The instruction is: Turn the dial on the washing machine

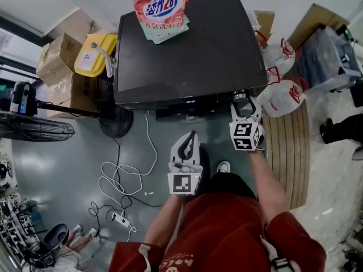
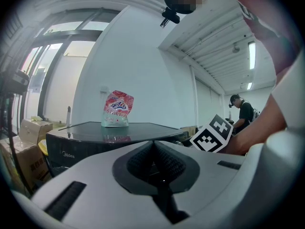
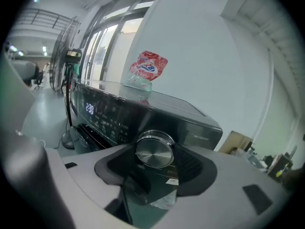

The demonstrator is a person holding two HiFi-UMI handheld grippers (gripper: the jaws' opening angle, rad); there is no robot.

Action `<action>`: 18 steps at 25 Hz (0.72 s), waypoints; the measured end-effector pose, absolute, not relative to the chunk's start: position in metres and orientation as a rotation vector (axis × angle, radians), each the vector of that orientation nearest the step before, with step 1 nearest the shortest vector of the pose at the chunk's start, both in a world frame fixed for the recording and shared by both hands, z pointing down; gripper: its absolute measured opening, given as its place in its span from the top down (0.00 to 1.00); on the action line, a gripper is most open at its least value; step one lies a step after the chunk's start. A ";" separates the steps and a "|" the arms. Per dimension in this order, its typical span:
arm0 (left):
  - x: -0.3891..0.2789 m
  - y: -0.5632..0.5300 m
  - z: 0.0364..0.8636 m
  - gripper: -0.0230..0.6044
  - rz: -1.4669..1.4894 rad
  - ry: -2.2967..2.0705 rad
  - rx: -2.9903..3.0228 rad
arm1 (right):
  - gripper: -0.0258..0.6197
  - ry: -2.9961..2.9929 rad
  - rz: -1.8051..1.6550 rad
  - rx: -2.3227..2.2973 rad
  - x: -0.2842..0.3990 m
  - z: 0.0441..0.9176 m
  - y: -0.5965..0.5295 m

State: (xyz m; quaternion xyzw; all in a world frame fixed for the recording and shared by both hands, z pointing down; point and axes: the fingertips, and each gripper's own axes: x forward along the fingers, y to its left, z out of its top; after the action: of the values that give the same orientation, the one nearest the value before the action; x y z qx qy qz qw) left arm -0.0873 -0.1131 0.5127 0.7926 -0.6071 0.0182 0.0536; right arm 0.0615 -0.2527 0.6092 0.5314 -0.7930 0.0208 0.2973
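Observation:
A black washing machine (image 1: 187,50) stands in front of me, seen from above in the head view. Its silver dial (image 3: 154,150) sits at the right end of the front panel, beside the lit display (image 3: 89,109). My right gripper (image 3: 155,162) reaches down to the panel's right end (image 1: 243,102), and its pads are shut on the dial from both sides. My left gripper (image 1: 191,137) hangs back from the machine, near my body. It is shut with nothing in it (image 2: 153,149). A red and white detergent pouch (image 1: 161,7) stands on the lid.
White cables (image 1: 122,180) and a power strip (image 1: 122,220) lie on the floor at the left. A standing fan (image 1: 34,130), cardboard boxes (image 1: 62,55) and a yellow container (image 1: 93,52) crowd the machine's left. White jugs (image 1: 283,95) and a wooden board (image 1: 289,152) are at its right.

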 end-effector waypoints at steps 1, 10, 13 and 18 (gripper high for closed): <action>-0.087 -0.113 0.512 0.95 0.051 -1.843 2.402 | 0.56 -2.127 0.092 1.419 0.062 0.609 -0.253; -0.085 -0.113 0.511 0.95 0.050 -1.849 2.417 | 0.55 -2.189 0.220 1.442 0.064 0.611 -0.252; -0.086 -0.113 0.510 0.95 0.044 -1.850 2.402 | 0.55 -2.194 0.228 1.443 0.064 0.610 -0.253; -0.087 -0.113 0.509 0.95 0.040 -1.854 2.410 | 0.55 -2.233 0.303 1.460 0.065 0.610 -0.253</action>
State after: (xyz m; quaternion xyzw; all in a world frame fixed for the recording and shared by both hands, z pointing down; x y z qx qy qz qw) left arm -0.0871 -0.1133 0.5086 0.7915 -0.6089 0.0132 0.0502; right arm 0.0645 -0.2530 0.6100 0.5297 -0.8100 0.1100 0.2263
